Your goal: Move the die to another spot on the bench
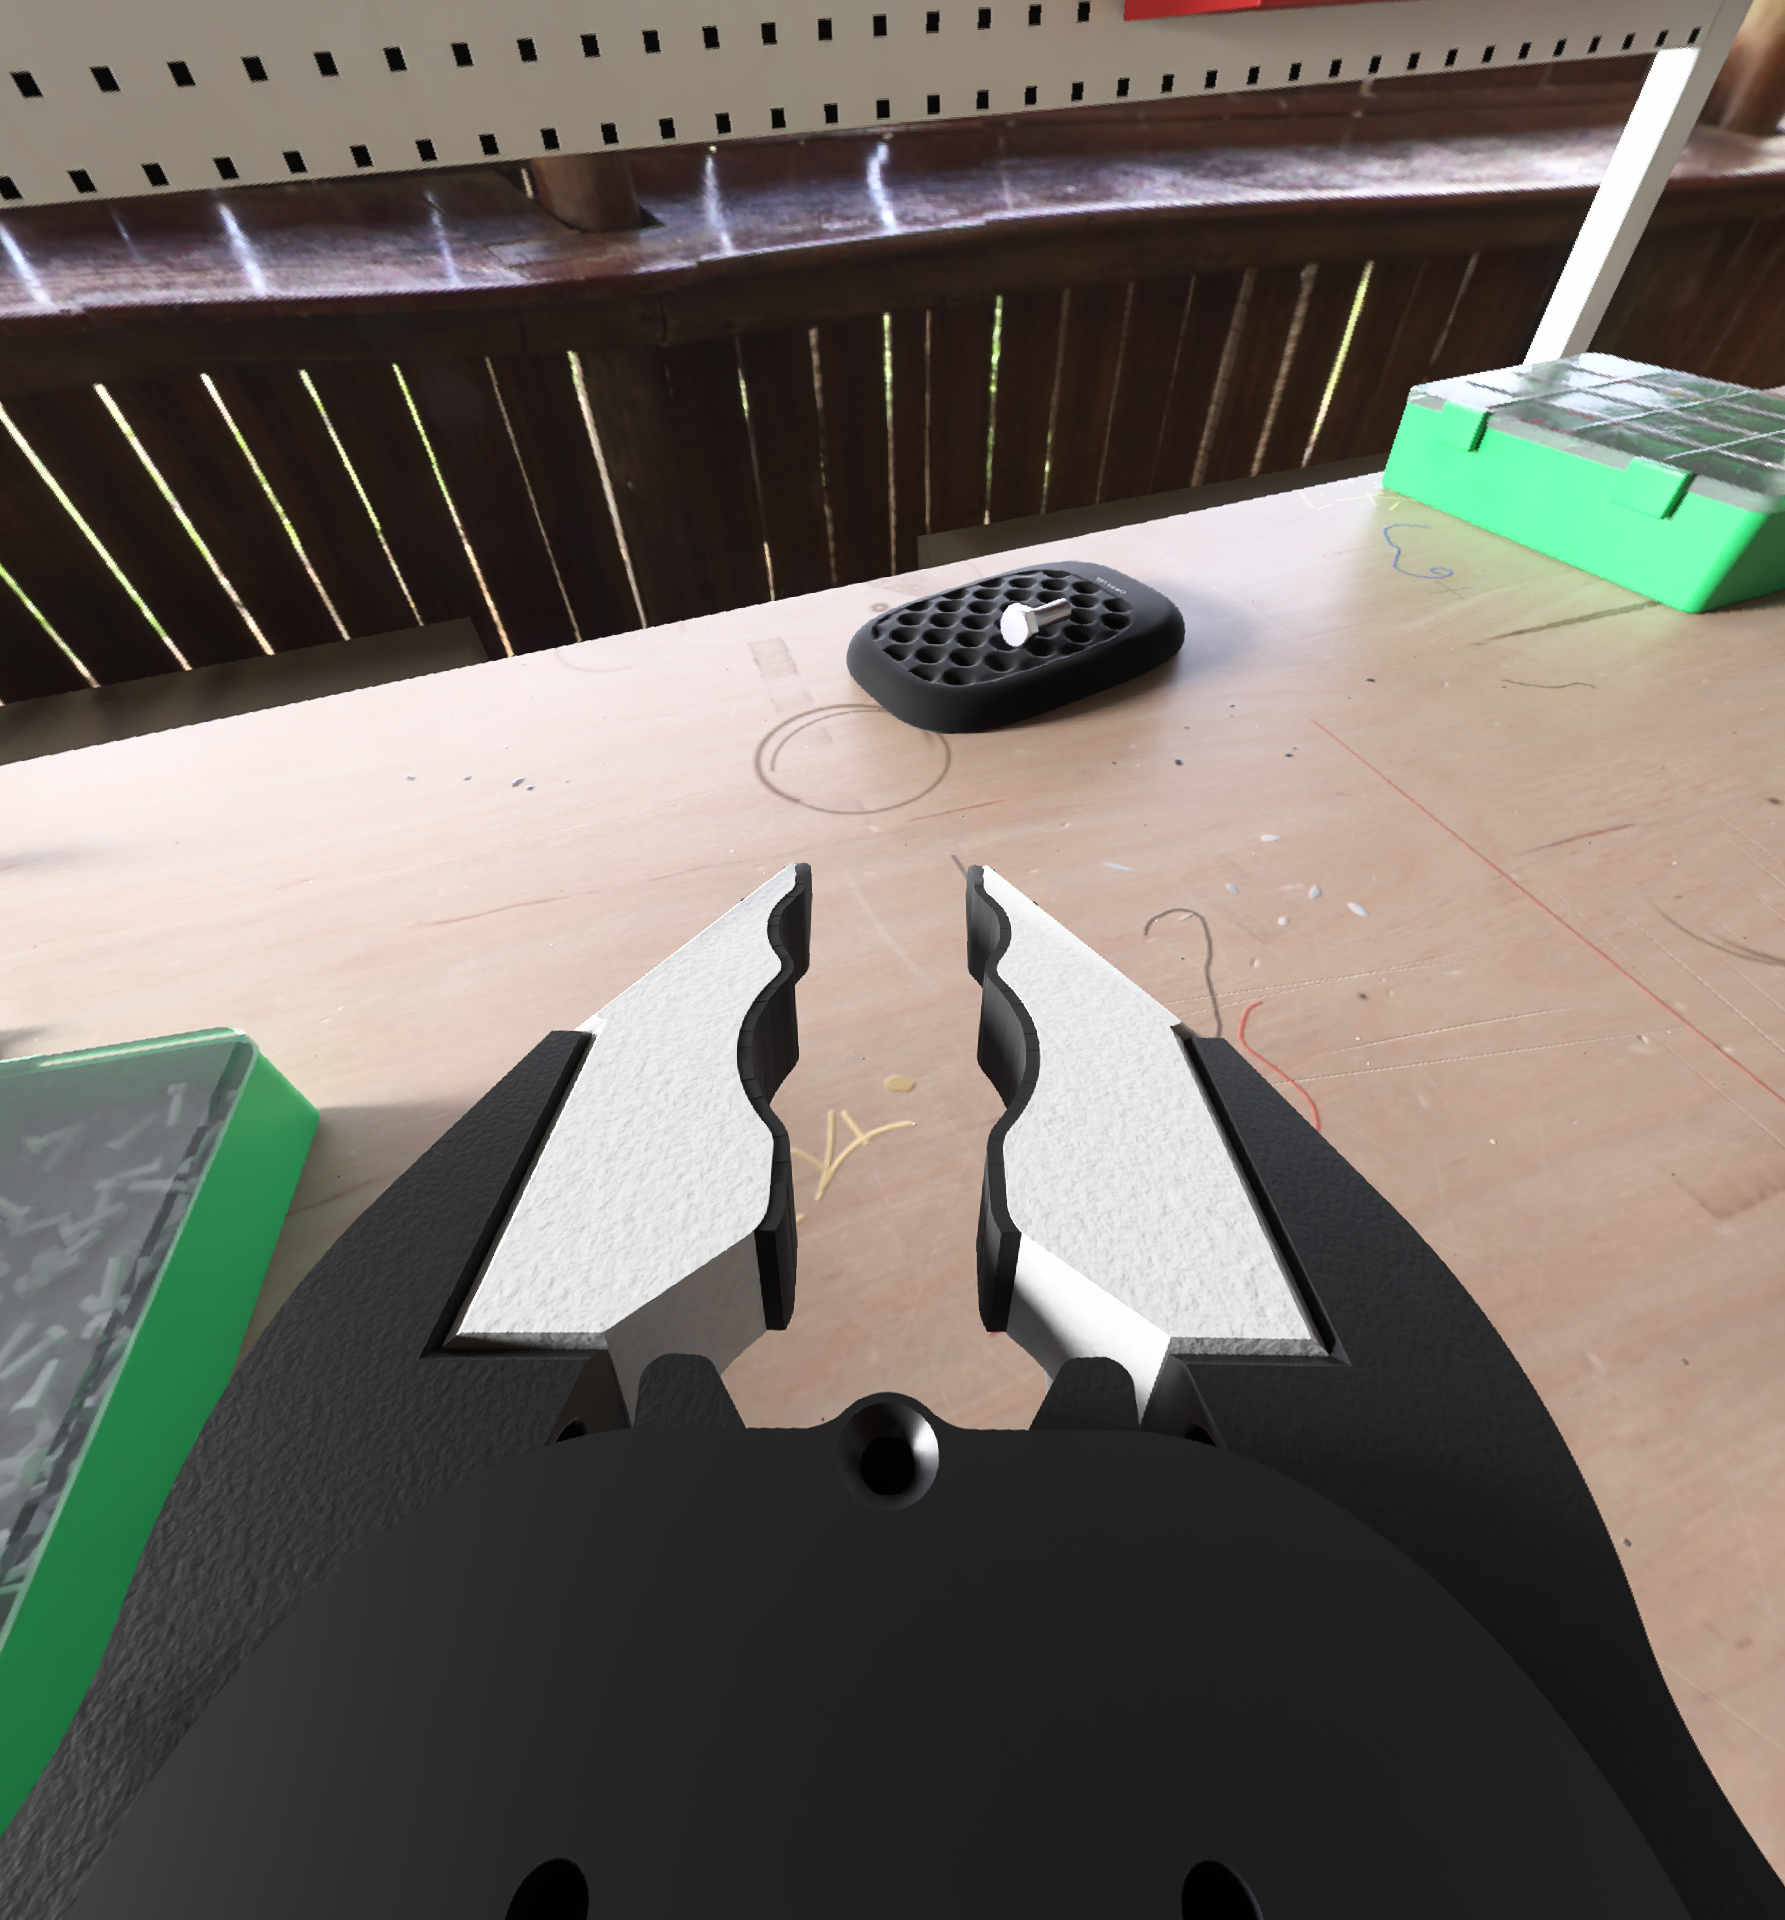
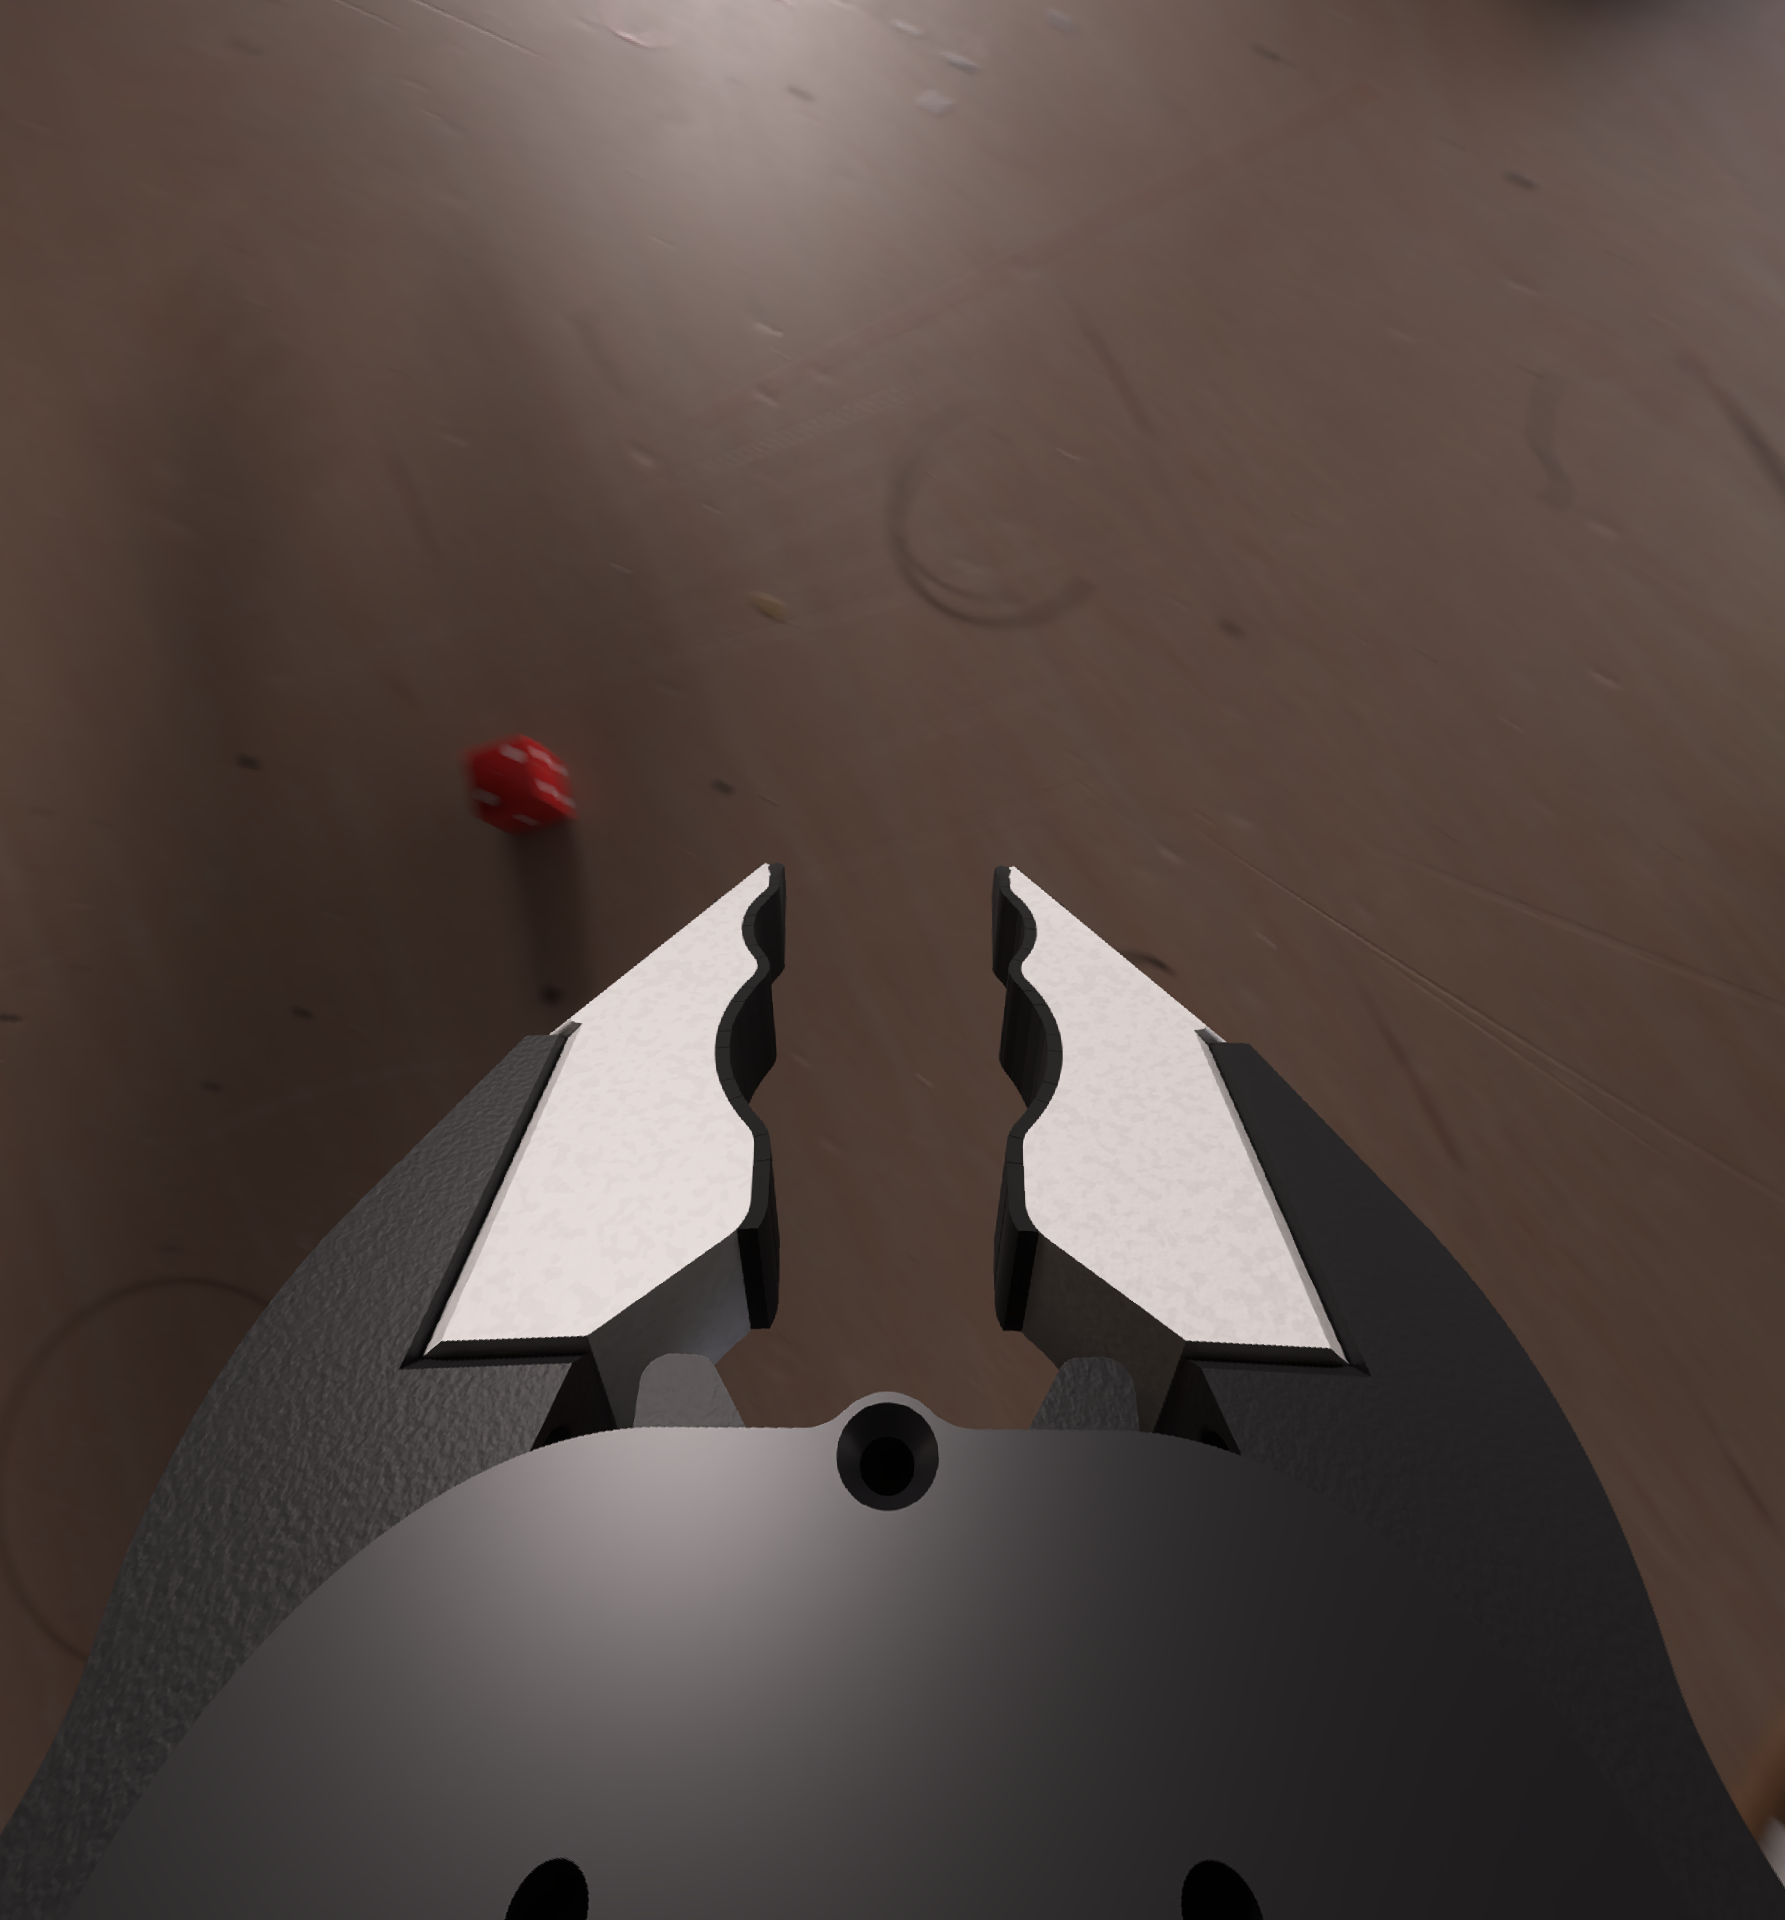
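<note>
The bench [image 2: 1283,312] is being taken as the landmark. In the right wrist view, the red die [image 2: 520,783] is being shown resting on the bench surface, blurred, ahead of and to the left of the right gripper [image 2: 888,871], and clear of both fingers. The jaws of the right gripper are being held apart, with nothing between them.

In the left wrist view, the left gripper [image 1: 888,871] is being held above the bench [image 1: 1387,935], its jaws released and empty. A black honeycomb mat [image 1: 1016,650] is being shown lying near the far edge of the bench, with a silver bolt [image 1: 1028,621] resting on it. A green parts box [image 1: 1636,478] is being shown at the far right of the bench, and a second green box [image 1: 109,1299] at its near left.
</note>
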Robot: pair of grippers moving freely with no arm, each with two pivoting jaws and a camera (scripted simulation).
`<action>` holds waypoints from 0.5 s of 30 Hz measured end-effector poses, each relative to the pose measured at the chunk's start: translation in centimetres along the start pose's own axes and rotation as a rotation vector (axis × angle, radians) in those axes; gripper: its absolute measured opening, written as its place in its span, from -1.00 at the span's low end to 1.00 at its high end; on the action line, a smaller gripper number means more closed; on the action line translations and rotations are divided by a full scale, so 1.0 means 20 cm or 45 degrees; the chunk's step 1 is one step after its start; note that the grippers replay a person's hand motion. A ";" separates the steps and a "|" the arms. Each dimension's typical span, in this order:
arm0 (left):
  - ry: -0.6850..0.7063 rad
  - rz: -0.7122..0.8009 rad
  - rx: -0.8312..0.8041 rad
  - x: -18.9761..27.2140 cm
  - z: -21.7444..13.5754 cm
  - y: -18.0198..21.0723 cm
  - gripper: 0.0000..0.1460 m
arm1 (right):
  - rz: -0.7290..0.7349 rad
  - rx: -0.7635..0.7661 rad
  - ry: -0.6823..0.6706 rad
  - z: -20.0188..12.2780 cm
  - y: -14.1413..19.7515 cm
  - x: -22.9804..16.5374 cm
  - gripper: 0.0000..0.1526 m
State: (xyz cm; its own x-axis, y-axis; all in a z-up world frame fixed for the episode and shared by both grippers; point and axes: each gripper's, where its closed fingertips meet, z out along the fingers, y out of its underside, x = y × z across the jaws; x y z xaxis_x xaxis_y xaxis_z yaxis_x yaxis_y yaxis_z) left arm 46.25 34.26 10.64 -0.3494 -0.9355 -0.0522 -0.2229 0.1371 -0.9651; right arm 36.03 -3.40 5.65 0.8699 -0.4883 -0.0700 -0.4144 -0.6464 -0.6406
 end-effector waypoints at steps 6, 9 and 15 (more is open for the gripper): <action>-0.013 0.004 0.002 -0.01 0.00 0.00 -0.60 | 0.043 -0.146 0.260 -0.13 0.27 0.33 -0.44; -0.007 -0.006 -0.003 -0.01 0.00 0.01 -0.60 | 0.099 -0.163 0.319 -0.18 0.36 0.42 -0.41; -0.011 0.012 -0.018 0.00 0.01 0.02 -0.60 | -0.003 0.086 -0.066 -0.06 0.10 0.01 -0.33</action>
State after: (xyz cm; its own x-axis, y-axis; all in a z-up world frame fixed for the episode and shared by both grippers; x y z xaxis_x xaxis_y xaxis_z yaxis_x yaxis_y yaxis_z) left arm 46.35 34.29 10.24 -0.3434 -0.9370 -0.0637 -0.2325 0.1505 -0.9609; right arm 35.08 -5.56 5.18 0.8843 -0.4544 -0.1071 -0.3948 -0.6056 -0.6909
